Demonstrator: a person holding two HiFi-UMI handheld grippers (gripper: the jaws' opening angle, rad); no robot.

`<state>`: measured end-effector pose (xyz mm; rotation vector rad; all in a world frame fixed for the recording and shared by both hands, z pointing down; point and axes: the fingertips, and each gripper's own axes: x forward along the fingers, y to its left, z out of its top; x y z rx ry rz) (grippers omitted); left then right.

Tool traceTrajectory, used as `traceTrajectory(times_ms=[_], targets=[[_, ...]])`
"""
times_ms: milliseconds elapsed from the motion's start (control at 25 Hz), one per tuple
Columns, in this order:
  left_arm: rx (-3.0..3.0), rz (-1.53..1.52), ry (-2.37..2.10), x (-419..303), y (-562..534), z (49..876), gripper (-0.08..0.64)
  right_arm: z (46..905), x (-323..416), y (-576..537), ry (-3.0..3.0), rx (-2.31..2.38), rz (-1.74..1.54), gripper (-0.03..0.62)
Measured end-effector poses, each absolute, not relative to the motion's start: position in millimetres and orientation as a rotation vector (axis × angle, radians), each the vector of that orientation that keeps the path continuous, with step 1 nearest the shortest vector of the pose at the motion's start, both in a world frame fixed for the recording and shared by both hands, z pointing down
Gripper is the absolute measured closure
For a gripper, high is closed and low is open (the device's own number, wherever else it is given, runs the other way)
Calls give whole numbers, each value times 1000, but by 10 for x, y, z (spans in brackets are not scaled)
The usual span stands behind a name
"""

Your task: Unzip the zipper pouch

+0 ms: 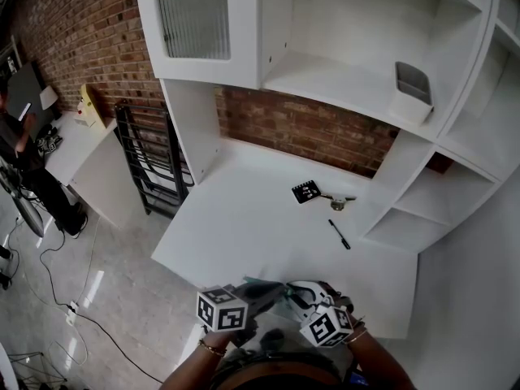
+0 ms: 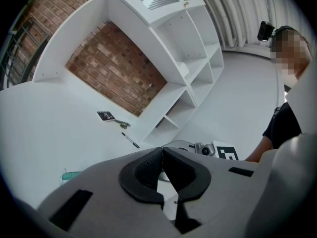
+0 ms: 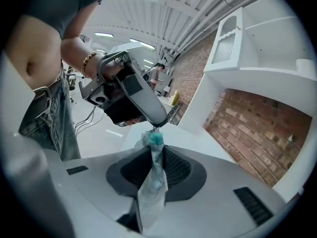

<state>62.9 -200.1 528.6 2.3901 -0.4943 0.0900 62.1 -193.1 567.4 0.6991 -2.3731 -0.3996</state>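
A white desk (image 1: 244, 226) with built-in shelves (image 1: 341, 71) stands against a brick wall (image 1: 309, 128); the task's thing is held up at the desk's near edge, just in front of the person. The right gripper (image 3: 157, 166) is clamped on the translucent zipper pouch (image 3: 152, 185), which passes upright between its pads with the teal zipper (image 3: 156, 140) uppermost; the left gripper (image 2: 162, 153) has its jaws pinched fully together on the small zipper pull (image 3: 154, 131) at that teal end. Far back on the desk lie a black marker card (image 1: 306, 191) and a pen (image 1: 340, 234), well apart from the pouch.
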Motion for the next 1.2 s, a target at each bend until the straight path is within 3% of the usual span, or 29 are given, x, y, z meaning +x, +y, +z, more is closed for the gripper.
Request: traceTrajectory(times_ms=[600,720,880,1200], targets=[[2460,144,-494,625,-1946,5267,555,5609,567,-1814,-2458,667,-235,485],[2465,154,-500,621,-1936,5269,555,5566,548,-1796,-2432,672,-287,493],[2475,155,-515,597,-1931,5249,555,5544,557,-1787,-2349,687,-385,550],[2464,163,-537,557,-1918,5286,555,5564,550,-1780,-2248,736,-507,563]])
